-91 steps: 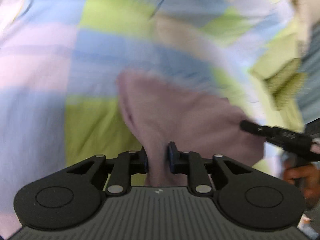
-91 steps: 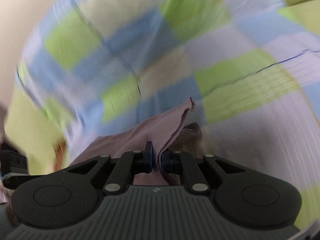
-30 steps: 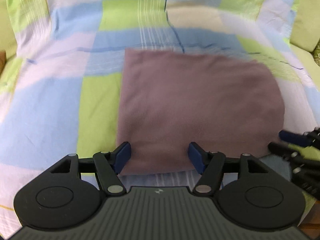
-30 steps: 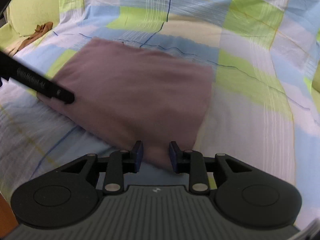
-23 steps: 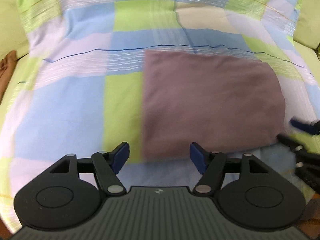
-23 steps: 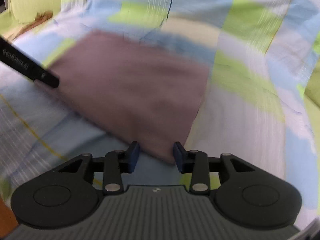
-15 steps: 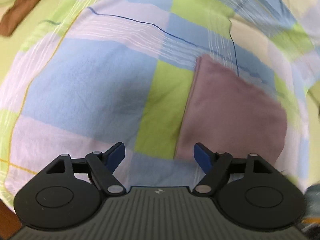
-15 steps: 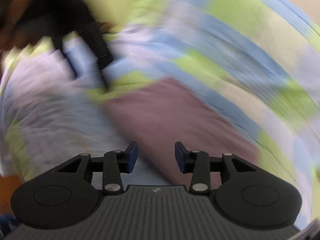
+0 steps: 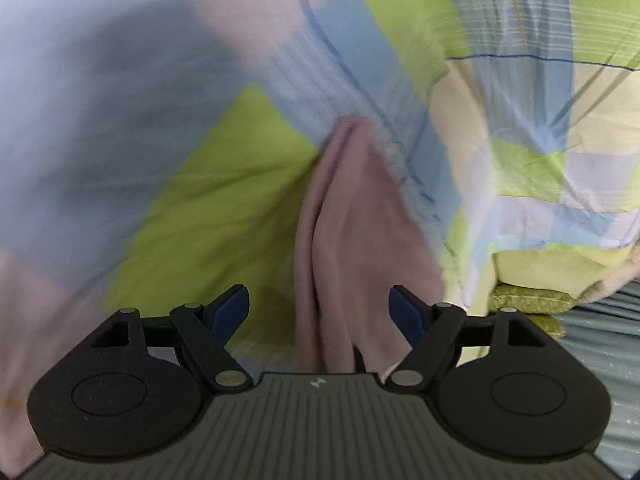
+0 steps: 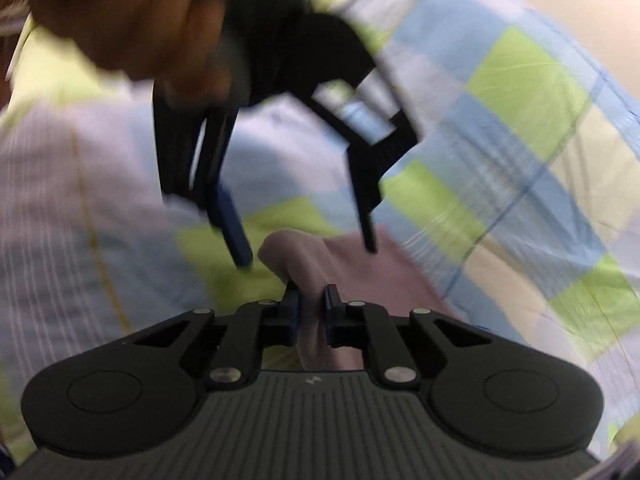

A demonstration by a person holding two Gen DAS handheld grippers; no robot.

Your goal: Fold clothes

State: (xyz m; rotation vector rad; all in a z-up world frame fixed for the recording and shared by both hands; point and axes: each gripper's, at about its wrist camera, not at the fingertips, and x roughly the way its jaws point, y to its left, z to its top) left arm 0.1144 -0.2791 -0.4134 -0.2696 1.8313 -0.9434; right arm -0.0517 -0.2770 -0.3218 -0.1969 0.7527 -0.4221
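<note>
Right gripper: clamped on a bunched near fold of the mauve cloth, likely to lift it for the next fold.
Left gripper: spread wide, straddling the cloth ridge without gripping it.
Cloth location: on the checked bedsheet.
Obstruction: left hand and its gripper crowd the far side of the grasp.
Surroundings: green cushion at right.

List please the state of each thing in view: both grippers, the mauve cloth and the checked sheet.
left gripper: open, fingers either side of the cloth, not closed on it.
right gripper: shut on a bunched part of the cloth.
mauve cloth: bunched and creased, not flat.
checked sheet: spread under the cloth, blurred.
</note>
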